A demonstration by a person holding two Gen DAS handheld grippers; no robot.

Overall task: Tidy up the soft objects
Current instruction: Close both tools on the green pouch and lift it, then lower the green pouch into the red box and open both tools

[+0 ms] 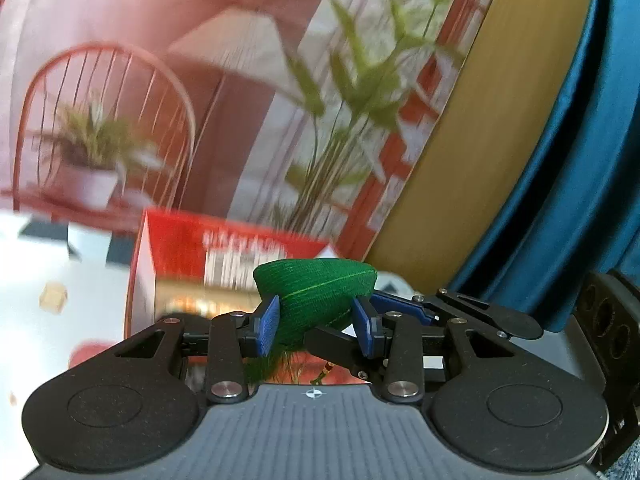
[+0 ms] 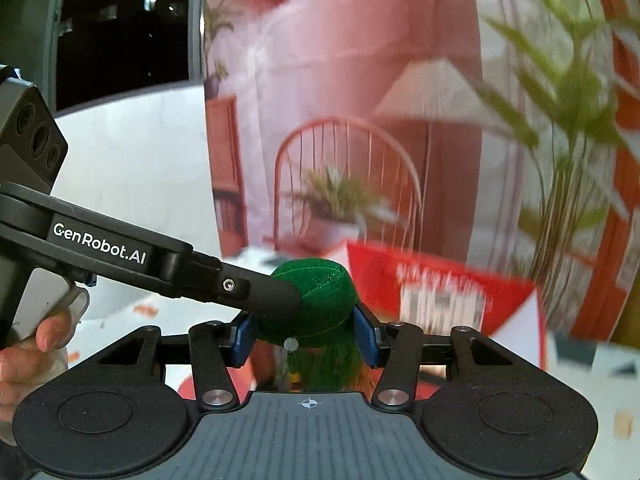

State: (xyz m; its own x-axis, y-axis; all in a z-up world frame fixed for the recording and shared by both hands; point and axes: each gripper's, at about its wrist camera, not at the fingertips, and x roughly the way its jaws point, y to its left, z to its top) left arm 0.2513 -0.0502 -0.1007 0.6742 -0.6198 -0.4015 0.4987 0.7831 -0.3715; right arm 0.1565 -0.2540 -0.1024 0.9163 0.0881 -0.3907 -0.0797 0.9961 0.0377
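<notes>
Hand-held gripper over half-hidden green cushion

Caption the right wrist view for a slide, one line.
Right gripper and left gripper both clamp a green fabric bundle, red box behind.

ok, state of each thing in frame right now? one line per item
green fabric piece: lifted, gripped from two sides, green fringe hanging below
left tongs: shut on the green fabric piece
right tongs: shut on the same piece
red box: behind the fabric, blurred; open or closed unclear
</notes>
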